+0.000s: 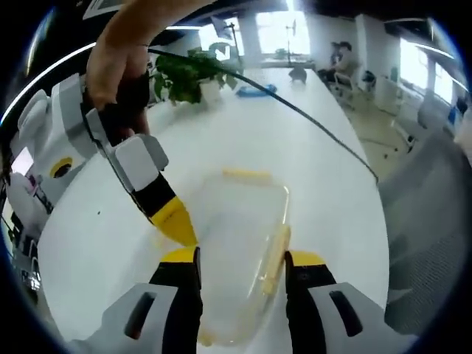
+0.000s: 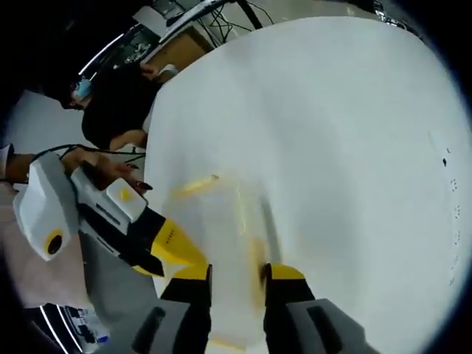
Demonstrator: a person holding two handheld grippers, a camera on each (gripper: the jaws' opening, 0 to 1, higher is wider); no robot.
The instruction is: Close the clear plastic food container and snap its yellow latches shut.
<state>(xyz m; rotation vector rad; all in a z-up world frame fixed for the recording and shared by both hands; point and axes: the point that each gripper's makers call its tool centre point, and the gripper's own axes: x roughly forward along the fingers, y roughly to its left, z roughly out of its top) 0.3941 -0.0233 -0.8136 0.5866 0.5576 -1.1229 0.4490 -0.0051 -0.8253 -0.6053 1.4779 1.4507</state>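
Two grippers bracket your clear container on the white table — left gripper open astride it, right gripper open beside a yellow latch, apparently steadying for closure.

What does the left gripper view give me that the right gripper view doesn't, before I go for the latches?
Left gripper view alone: a potted plant at the table's far end, a black cable running across the white table, a grey chair beside it, and the container's yellow latch in sharp outline.

Right gripper view alone: a seated person in dark clothes past the table edge, and small dark specks on the tabletop.

Both: the clear container lying between that view's own jaws, with the other gripper's yellow tip at its rim.
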